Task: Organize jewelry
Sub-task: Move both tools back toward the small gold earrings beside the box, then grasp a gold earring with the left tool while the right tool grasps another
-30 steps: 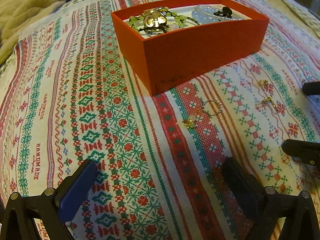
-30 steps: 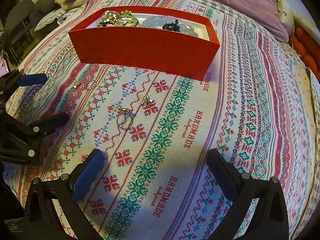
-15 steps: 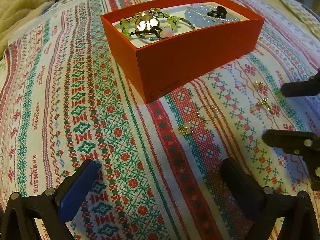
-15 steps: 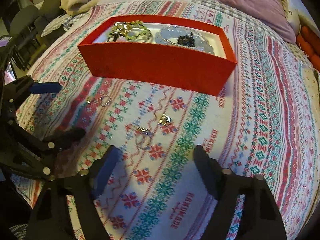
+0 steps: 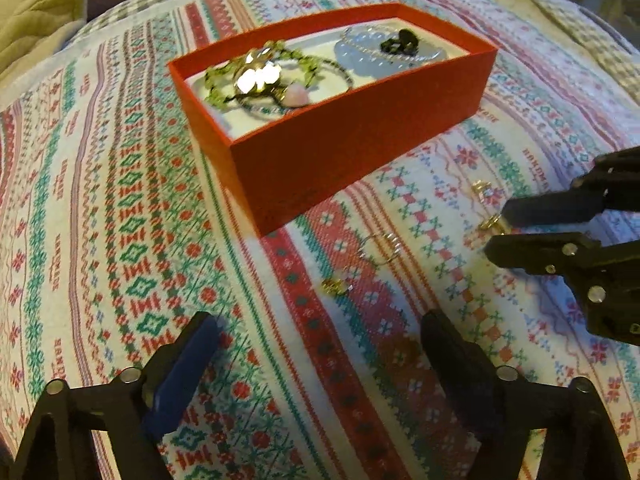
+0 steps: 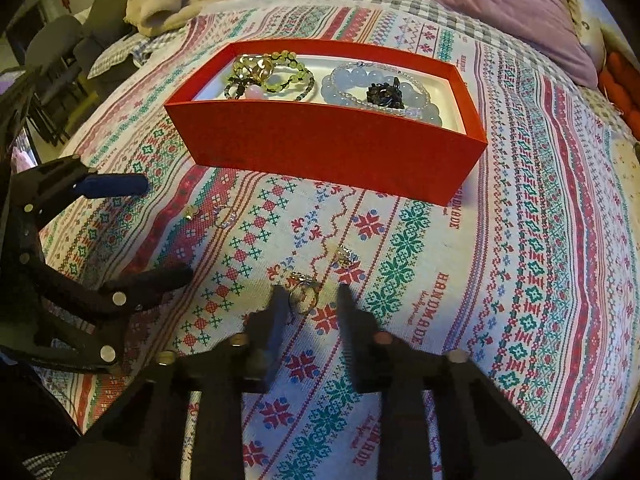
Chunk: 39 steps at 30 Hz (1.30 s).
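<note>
Red box on a patterned bedspread, holding a green bead bracelet at one end and a pale blue bead bracelet with a dark piece on it at the other. Four small pieces loose on the cloth in front of the box. Right claw pointed down at a ring, jaws narrowing on either side of it, the ring lying between them; from the left wrist view, tips right at the gold of it, though contact not clear. Small gold earring just beyond the ring. Left claw wide, closing slightly, nothing between its jaws, hovering short of a thin hoop and a gold charm lying close together.
</note>
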Each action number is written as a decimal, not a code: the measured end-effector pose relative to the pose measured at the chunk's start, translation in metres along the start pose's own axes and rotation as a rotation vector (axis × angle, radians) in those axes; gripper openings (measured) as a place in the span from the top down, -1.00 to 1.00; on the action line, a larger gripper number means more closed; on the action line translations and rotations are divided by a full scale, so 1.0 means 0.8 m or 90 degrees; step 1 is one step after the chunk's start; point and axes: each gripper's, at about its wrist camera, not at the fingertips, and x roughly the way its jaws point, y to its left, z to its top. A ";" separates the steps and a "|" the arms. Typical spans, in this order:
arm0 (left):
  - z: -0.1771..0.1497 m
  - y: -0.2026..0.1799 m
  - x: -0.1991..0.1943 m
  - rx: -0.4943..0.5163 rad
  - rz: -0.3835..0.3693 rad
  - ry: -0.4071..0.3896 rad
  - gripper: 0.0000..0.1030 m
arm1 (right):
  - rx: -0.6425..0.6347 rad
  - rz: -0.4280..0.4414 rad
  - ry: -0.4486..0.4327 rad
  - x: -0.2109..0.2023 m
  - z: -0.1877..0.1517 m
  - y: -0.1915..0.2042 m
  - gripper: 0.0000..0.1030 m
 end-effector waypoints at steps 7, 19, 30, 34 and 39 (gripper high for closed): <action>0.017 -0.011 0.003 0.029 -0.038 -0.017 -0.13 | 0.012 0.006 0.002 -0.006 -0.006 -0.006 0.87; 0.030 -0.020 0.019 0.017 -0.088 0.012 0.20 | 0.022 0.022 0.009 -0.011 -0.016 -0.014 0.84; 0.035 -0.026 0.024 0.029 -0.097 0.010 0.58 | 0.020 0.033 0.007 -0.016 -0.016 -0.012 0.26; 0.037 -0.028 0.025 0.041 -0.092 0.008 0.74 | 0.026 0.029 0.003 -0.014 -0.013 -0.012 0.26; 0.040 -0.028 0.017 0.047 -0.095 -0.001 0.76 | 0.031 0.029 -0.001 -0.012 -0.007 -0.016 0.26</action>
